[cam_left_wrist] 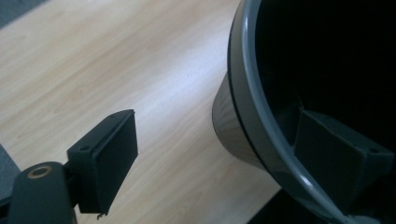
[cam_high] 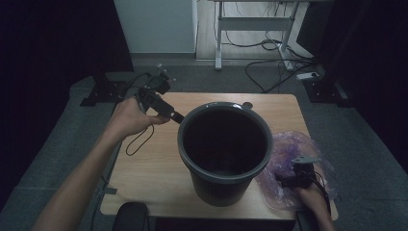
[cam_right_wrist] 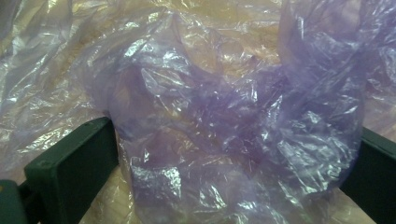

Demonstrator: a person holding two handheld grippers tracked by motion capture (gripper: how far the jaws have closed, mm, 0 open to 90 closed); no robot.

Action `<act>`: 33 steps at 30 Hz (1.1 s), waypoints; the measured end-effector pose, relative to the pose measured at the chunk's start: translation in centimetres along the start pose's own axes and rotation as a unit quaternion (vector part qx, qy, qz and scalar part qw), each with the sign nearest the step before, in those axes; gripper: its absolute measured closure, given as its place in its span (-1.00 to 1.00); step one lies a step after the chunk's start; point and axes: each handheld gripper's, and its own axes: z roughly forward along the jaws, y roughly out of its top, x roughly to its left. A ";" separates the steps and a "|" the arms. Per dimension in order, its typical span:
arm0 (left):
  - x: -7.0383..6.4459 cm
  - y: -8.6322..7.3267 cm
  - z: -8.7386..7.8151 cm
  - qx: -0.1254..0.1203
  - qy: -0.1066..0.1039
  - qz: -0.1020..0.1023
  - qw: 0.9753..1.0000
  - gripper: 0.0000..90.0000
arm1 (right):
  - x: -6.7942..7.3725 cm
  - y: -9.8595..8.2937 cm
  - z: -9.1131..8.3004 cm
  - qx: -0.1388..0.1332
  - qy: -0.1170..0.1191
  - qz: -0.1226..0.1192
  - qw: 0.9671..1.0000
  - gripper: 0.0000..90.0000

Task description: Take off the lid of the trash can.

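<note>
The left gripper (cam_high: 179,117) is held at the far-left side of the dark grey bin (cam_high: 223,190), which stands upright near the middle of the wooden table (cam_high: 149,168). In the left gripper view its jaws stand wide apart and straddle the bin's rim (cam_left_wrist: 243,88): one jaw sits outside the wall over bare tabletop, the other sits inside the bin's dark interior; whether either pad touches the rim cannot be told. The person's left hand (cam_high: 129,117) grips the tool's body, with its cable looping on the table just behind. The right gripper (cam_high: 284,180) rests at the near-right corner of the table, just beside the bin, on a crumpled translucent purple plastic bag (cam_high: 288,151). In the right gripper view the jaws are spread wide, with a raised bunch of the bag (cam_right_wrist: 224,126) lying between them; the film reaches to both pads, but no clamping is visible. The bag lies flat on the table beyond and around the fingertips.
</note>
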 end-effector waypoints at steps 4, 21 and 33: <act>-0.8 1.5 0.8 0.039 0.019 0.004 0.999 -0.63 | 0.0 0.0 0.0 0.000 0.001 -0.001 1.000 -1.00; -2.2 5.1 3.9 0.141 0.026 0.000 0.990 0.20 | -0.1 0.0 0.0 -0.001 0.003 -0.003 1.000 -1.00; -2.7 6.3 4.1 0.161 0.016 -0.004 0.987 0.68 | -0.1 0.0 0.0 0.000 0.003 -0.003 1.000 -1.00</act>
